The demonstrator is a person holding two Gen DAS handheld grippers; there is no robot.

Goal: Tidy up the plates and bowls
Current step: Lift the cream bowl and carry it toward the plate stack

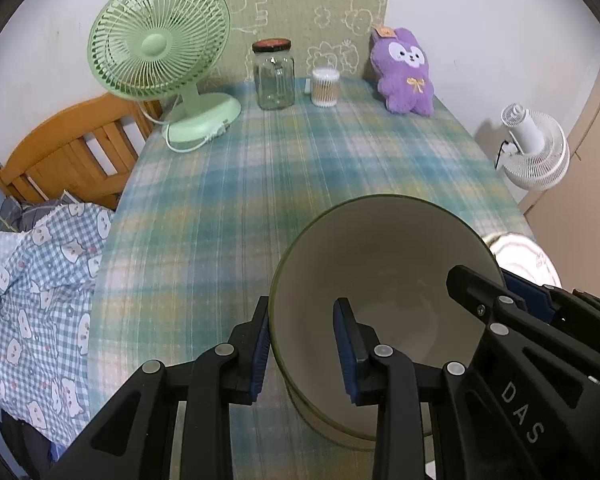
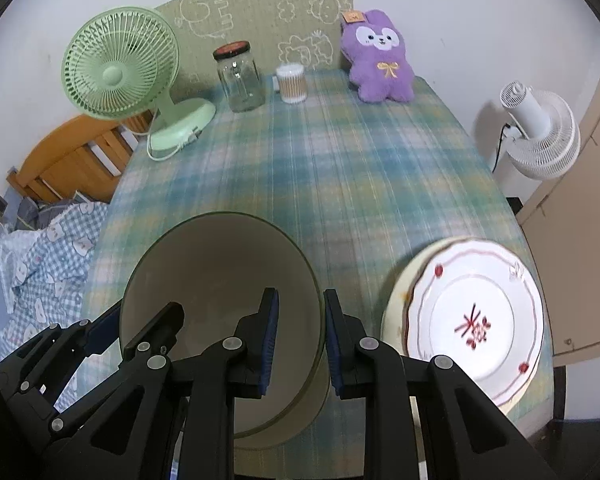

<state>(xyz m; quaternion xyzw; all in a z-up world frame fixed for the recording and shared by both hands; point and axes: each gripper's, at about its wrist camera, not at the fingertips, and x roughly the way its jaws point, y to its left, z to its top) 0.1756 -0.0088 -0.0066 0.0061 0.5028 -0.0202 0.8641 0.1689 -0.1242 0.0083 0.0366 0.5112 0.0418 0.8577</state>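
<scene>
Both cameras sit just behind their own jaws and look steeply down and forward along the desk (image 1: 236,184) toward the far wall. The left wrist view rides close over the bowl (image 1: 384,280), whose left rim its jaws straddle, with the right gripper (image 1: 512,296) entering at its lower right. The right wrist view looks from slightly further right, taking in the same bowl (image 2: 220,280) at its right rim and the plates (image 2: 476,312). Both share the green fan (image 1: 160,36), jar (image 1: 274,76), purple plush toy (image 1: 406,72), white fan (image 1: 536,152) and bed (image 1: 44,272).
</scene>
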